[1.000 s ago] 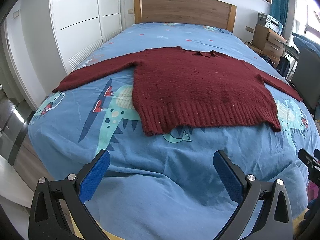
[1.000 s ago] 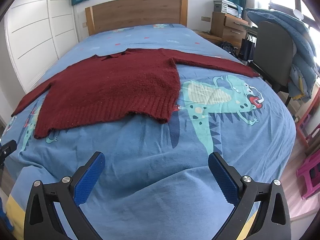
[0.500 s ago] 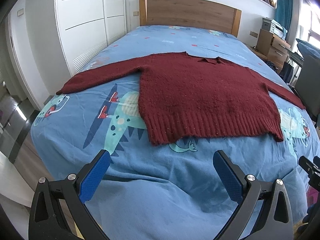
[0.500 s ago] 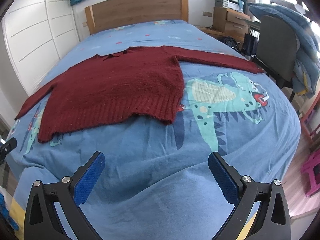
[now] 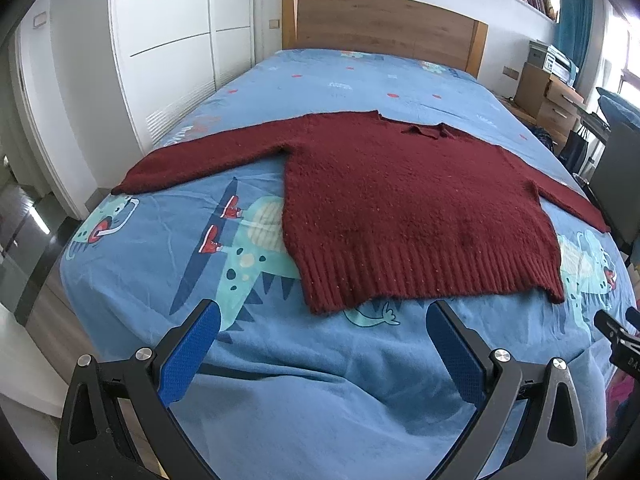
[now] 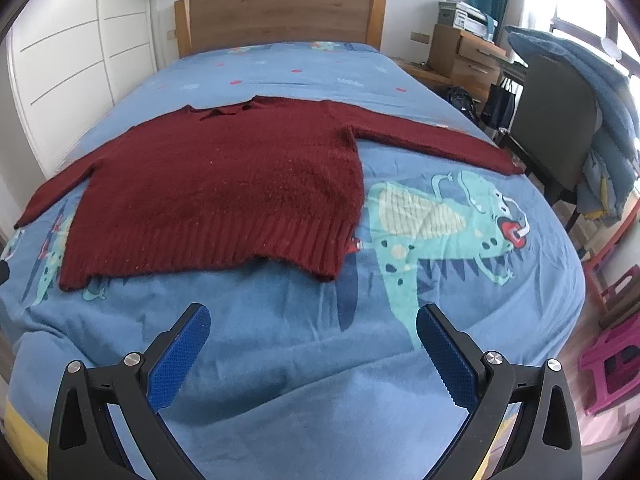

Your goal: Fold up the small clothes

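A dark red knitted sweater [image 5: 400, 208] lies flat on the blue dinosaur-print bed cover [image 5: 280, 380], sleeves spread out to both sides, ribbed hem towards me. It also shows in the right wrist view [image 6: 224, 192]. My left gripper [image 5: 320, 320] is open and empty, hovering over the bed's near end just short of the hem's left corner. My right gripper [image 6: 312, 324] is open and empty, short of the hem's right corner. The right gripper's tip shows at the left view's right edge [image 5: 616, 332].
A wooden headboard [image 5: 380, 24] stands at the far end. White wardrobe doors [image 5: 168, 52] run along the left. A dark chair with blue bedding [image 6: 560, 112] and wooden drawers [image 6: 464, 56] stand to the right. A pink stool [image 6: 612, 360] is on the floor.
Both grippers have risen and moved slightly towards the sweater, so the hem sits closer to the fingertips. Both stay open and the sweater has not moved.
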### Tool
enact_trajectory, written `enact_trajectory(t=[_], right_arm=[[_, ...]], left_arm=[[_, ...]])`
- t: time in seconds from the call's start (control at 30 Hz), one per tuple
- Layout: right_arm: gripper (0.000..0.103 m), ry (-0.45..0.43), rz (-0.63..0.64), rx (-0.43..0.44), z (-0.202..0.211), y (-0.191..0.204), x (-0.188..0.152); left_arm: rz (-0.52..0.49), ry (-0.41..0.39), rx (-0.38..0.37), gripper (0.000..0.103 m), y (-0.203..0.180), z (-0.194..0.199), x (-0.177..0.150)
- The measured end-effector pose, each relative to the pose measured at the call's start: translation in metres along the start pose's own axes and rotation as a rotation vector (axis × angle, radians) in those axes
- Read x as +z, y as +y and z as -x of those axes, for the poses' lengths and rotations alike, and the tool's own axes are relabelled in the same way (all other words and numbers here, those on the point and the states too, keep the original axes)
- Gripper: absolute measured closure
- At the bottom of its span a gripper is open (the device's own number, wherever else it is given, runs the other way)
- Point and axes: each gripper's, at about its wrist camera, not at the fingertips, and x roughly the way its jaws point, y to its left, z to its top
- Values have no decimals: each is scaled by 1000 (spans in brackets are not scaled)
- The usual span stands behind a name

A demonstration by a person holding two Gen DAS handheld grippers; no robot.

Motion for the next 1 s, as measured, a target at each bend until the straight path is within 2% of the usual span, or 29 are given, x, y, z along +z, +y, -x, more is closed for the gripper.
enact_trajectory(t=[0.17, 0.6, 0.73, 1.0], right_arm=[[0, 5, 0, -4, -9, -6, 12], [0, 34, -49, 9, -60, -38, 43], [0, 25, -109, 10, -84, -68, 62], [0, 39, -235, -33, -144, -153, 105]], left_arm=[[-2, 41, -22, 2, 2, -9, 2], [-20, 103, 16, 2, -5, -30, 21], [3, 130, 25, 2, -3, -41, 29], [9, 141, 74, 2, -3, -57, 44]])
